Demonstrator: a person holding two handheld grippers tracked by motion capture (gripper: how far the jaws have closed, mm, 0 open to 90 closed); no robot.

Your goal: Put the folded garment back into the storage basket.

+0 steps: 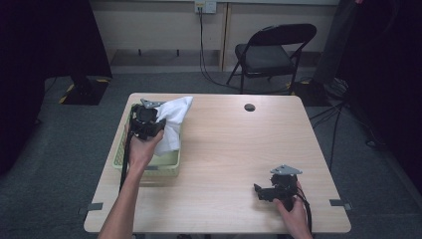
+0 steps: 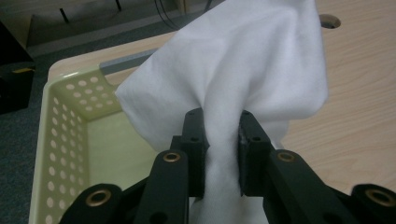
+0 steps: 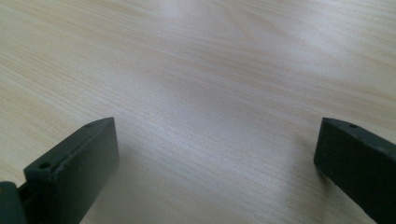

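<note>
My left hand-held gripper [image 2: 222,156] pinches the white cloth [image 2: 233,74] above the basket [image 2: 56,140]; my right hand-held gripper [image 3: 217,163] gapes empty over tabletop [image 3: 210,70]. Next, probably lifting the cloth clear.

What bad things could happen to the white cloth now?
1. The left hand-held gripper pinches only a narrow bunch of the white cloth, so the cloth might slip out and drop.
2. Part of the cloth hangs past the rim of the pale green basket, on the side toward the table's middle, so if dropped it may land half on the table.
3. The right hand-held gripper is open, far off, and could not help quickly.
</note>
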